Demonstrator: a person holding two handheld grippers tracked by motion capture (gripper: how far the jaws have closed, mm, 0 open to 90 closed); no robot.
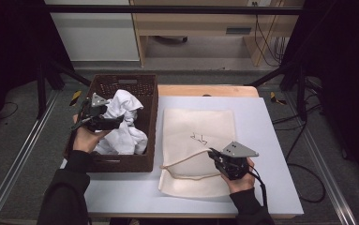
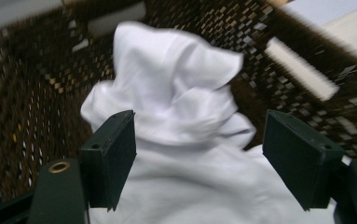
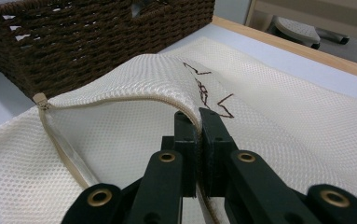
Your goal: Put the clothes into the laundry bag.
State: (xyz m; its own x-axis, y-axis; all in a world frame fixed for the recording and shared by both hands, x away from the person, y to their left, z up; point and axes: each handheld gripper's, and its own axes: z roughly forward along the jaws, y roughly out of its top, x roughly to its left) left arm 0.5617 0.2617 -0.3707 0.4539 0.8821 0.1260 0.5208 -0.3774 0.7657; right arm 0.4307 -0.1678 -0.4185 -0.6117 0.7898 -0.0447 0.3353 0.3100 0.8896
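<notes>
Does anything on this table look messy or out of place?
Nothing looks damaged or spilled. The white cloth lies crumpled in the basket, and the mesh bag's zipped edge is lifted off the table, pinched by the right gripper.

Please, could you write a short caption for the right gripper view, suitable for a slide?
Right gripper shut on the zipper edge of a cream mesh bag, lifting it open beside the brown wicker basket.

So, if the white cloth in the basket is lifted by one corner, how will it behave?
The white cloth is probably floppy: it lies crumpled in soft folds in the basket. It looks thin, so likely light. Lifted at one corner, it would probably hang long and drag over the rim. The left tool stands open around it, not yet pinching.
</notes>
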